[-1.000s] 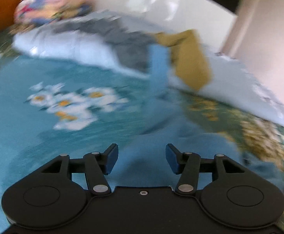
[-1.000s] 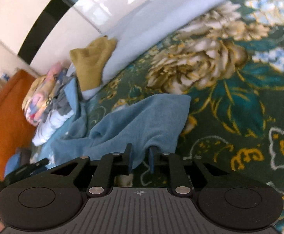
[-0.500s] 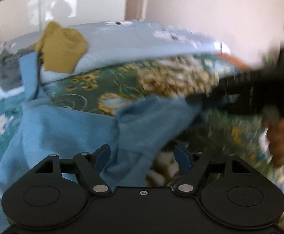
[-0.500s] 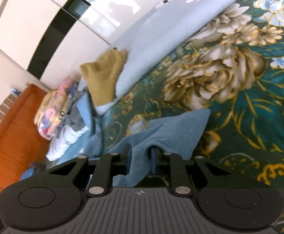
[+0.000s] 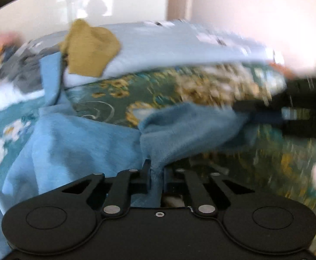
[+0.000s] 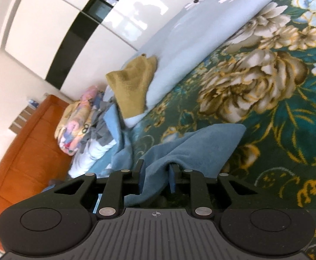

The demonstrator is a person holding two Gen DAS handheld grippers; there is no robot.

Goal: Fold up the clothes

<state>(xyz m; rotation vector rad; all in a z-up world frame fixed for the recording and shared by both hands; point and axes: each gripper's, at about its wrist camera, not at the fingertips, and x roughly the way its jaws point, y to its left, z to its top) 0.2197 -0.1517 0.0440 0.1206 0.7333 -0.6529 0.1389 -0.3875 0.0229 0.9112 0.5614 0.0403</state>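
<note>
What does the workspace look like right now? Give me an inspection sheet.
Surface: bed with dark green floral cover.
Job's things: blue garment, bunched, partly lifted, held at two spots.
Clutter: mustard cloth on pale blue quilt; heap of mixed clothes.
Grippers: left gripper just closed, fabric pinched between pads; right gripper has blue fabric between its jaws, easing open.
Cables: nothing seen.
Surroundings: glossy white wardrobe; orange headboard.
</note>
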